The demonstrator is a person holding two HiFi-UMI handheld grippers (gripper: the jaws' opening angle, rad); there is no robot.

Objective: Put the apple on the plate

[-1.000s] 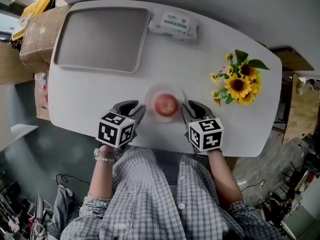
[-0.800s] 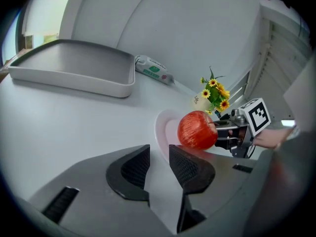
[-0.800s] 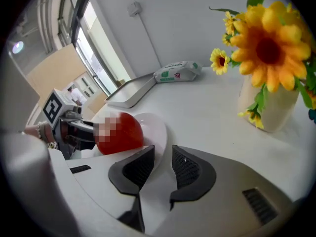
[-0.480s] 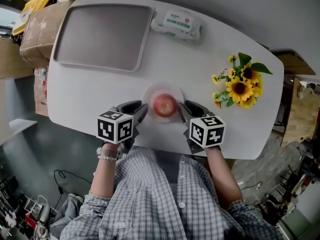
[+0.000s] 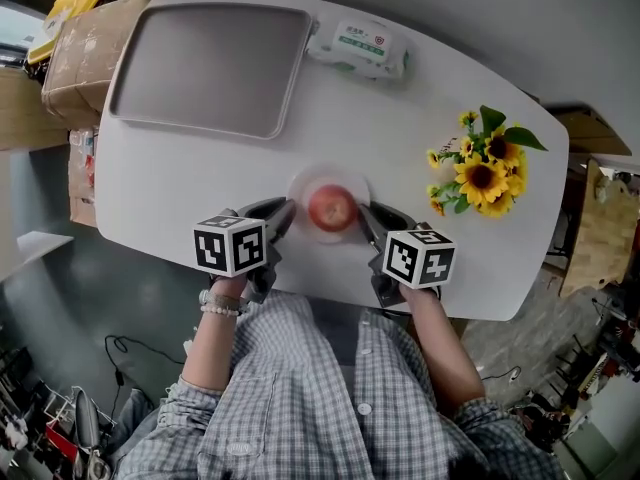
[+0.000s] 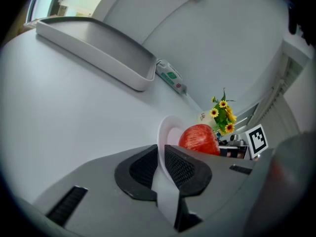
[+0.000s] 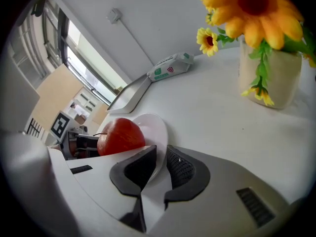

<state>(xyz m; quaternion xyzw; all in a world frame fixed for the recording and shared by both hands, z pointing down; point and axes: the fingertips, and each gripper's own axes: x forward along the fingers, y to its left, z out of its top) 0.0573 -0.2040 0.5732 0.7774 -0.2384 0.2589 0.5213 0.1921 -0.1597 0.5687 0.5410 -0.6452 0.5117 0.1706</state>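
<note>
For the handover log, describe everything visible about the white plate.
The white plate is small, round and glossy, ceramic-looking, with a shallow raised rim. It lies flat on the white table near the person's edge, with a red apple at its centre. The left gripper has its jaws closing on the plate's left rim; the right rim sits between the jaws of the right gripper.
</note>
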